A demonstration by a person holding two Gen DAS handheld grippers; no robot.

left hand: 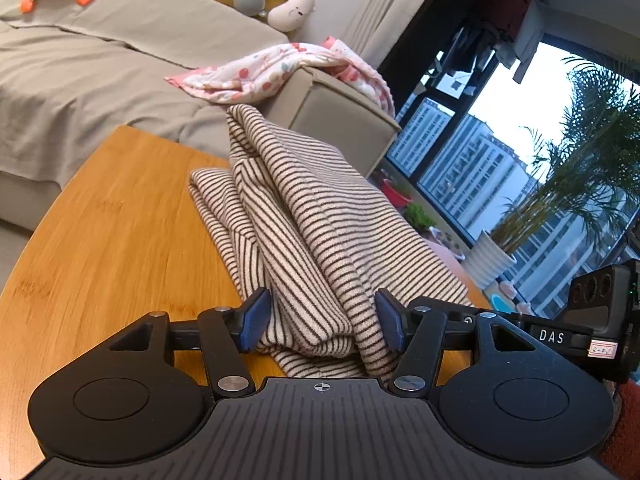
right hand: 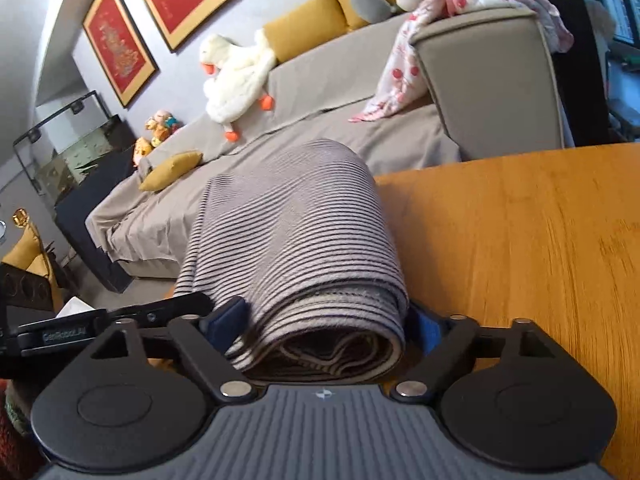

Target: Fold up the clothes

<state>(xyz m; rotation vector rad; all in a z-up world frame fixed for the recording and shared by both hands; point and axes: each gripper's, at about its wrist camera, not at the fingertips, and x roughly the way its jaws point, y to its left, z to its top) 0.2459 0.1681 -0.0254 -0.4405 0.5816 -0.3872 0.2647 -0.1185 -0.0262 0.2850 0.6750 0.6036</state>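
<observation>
A beige garment with thin dark stripes (left hand: 304, 216) lies bunched on the wooden table (left hand: 120, 220). My left gripper (left hand: 322, 322) has its blue pads on both sides of a thick fold at the garment's near end and is shut on it. In the right wrist view the same striped garment (right hand: 296, 240) is rolled into a thick bundle of several layers. My right gripper (right hand: 324, 328) is shut on that bundle, with its pads (right hand: 224, 320) partly hidden by the cloth. The right gripper's body shows at the right of the left wrist view (left hand: 592, 320).
A grey sofa (left hand: 100, 60) stands just behind the table, with a pink patterned cloth (left hand: 280, 72) over its armrest, yellow cushions and plush toys (right hand: 236, 80). A window and a potted palm (left hand: 560, 184) are at the right. Bare tabletop (right hand: 520, 240) spreads right of the bundle.
</observation>
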